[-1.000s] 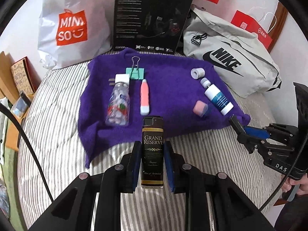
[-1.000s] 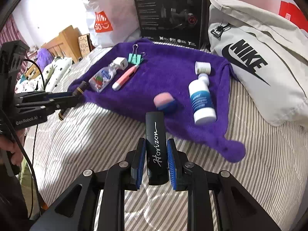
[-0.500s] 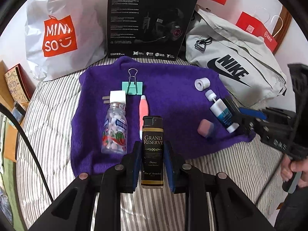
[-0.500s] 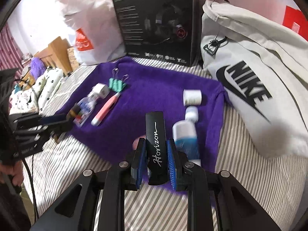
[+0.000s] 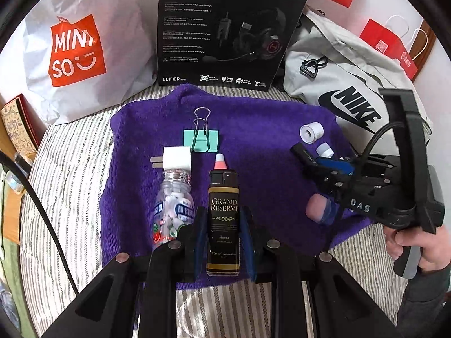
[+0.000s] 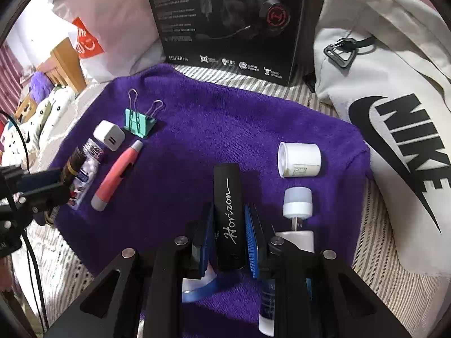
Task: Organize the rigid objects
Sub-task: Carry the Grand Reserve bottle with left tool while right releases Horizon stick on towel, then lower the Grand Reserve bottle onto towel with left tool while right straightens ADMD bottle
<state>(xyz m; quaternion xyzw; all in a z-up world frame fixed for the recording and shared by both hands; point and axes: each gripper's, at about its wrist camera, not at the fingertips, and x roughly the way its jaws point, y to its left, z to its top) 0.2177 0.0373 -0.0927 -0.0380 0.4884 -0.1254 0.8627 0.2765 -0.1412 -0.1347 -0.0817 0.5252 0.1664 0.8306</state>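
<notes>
A: Black-and-gold "Grand Reserve" lighter (image 5: 223,225), where is it?
B: Clamped in the left tongs (image 5: 222,233) over the purple towel (image 5: 253,129).
A: And the right tongs (image 6: 229,236)?
B: Gripping a black "Horizon" lighter (image 6: 229,214) beside a white bottle (image 6: 297,219).

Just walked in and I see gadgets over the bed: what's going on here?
A person is sorting small items on a purple towel. The left gripper clamps a Grand Reserve lighter; the right gripper clamps a black Horizon lighter. Both hover over the towel, where a binder clip, pill bottle and pink pen lie.
</notes>
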